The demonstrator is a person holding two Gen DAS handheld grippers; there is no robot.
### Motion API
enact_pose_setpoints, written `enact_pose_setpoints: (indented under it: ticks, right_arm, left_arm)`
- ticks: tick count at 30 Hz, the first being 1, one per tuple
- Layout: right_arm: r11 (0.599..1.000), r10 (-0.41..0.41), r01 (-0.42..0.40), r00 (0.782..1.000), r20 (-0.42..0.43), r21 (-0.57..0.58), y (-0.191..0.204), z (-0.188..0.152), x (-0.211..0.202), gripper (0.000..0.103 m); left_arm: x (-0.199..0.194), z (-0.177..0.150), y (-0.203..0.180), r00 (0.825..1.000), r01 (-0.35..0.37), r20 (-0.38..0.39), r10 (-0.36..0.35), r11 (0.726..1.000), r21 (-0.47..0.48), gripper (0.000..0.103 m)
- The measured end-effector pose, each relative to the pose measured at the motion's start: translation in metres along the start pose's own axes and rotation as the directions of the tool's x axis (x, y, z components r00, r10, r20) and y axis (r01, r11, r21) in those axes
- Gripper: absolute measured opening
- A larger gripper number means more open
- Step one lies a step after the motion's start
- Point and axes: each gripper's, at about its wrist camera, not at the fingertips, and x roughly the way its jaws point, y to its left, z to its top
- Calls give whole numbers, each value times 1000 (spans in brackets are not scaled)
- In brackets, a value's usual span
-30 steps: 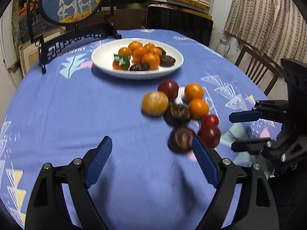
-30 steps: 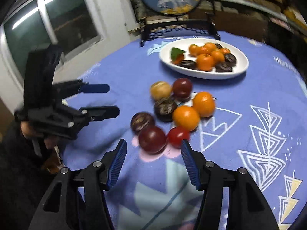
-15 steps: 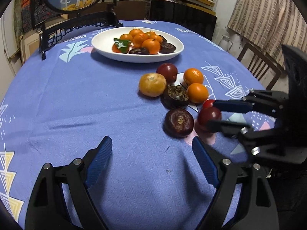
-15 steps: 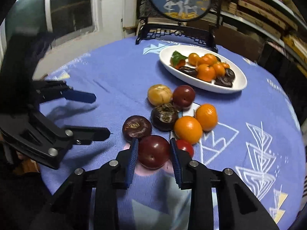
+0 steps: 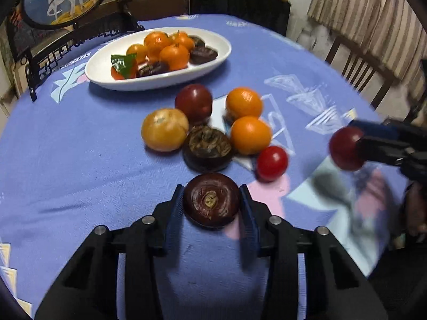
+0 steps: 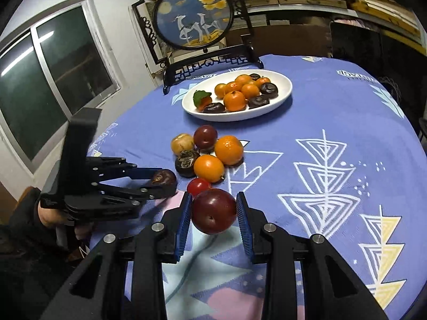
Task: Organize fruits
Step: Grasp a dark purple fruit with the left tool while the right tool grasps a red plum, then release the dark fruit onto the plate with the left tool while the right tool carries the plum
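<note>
My left gripper (image 5: pixel 212 204) is shut on a dark brown water chestnut (image 5: pixel 211 203) that rests on the blue tablecloth; it also shows in the right wrist view (image 6: pixel 163 180). My right gripper (image 6: pixel 214 210) is shut on a dark red plum (image 6: pixel 213 211) and holds it above the cloth; the plum shows at the right in the left wrist view (image 5: pixel 346 148). Loose fruit lies ahead: a small red tomato (image 5: pixel 272 163), two oranges (image 5: pixel 250 138), another chestnut (image 5: pixel 207 148), a yellow-orange fruit (image 5: pixel 164 129) and a second plum (image 5: pixel 193 102). A white oval plate (image 5: pixel 101 66) holds several fruits.
A round decorative screen on a black stand (image 6: pixel 193 18) stands behind the plate. Wooden chairs (image 5: pixel 355 66) and a striped curtain are at the right of the table. A window (image 6: pixel 40 80) is at the left. The tablecloth's near edge drops off below both grippers.
My left gripper moved forward and shut on the water chestnut. My right gripper, which shut on the plum half a second ago, has lifted it off the cloth.
</note>
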Motion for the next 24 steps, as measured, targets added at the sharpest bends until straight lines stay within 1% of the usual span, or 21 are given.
enact_pose_setpoints:
  ticks: [2,4,7,9,11,15,18,21,24]
  right_arm:
    - [1000,13,-13,1000,5,16,-5,2,-2,34]
    - [999,34,-34,999,11,36,-8,6,-2,34]
    - [995,69,-70,998,9,70,-14,16,1,34]
    - [993,76,-77,997,11,91,-17,28,3,34]
    - [991,85,-87,996,22,99,-19,42,3,34]
    - [990,100,-103,994,43,97,-19,82,12,34]
    - [986,103,-108,994,40,126,-27,107,27,35]
    - [985,85,-89,996,33,144,-35,133,57,35]
    - [985,86,-89,996,27,144,-39,149,82,35]
  left_arm:
    - [-10,-1,0,999,-7,38,7,1000,-1,40]
    - [-24,-2,3,997,21,74,-19,1000,-21,40]
    - [-39,2,9,993,13,117,-8,999,-40,40]
    - [-47,8,15,990,-1,142,9,999,-54,40]
    - [-50,15,24,989,-8,149,19,998,-68,40]
    - [-48,42,45,985,-12,170,28,996,-91,40]
    - [-39,65,59,984,-11,178,30,994,-105,40]
    - [-27,94,77,980,-27,195,50,992,-119,40]
    - [-10,127,101,979,-9,199,39,988,-151,40]
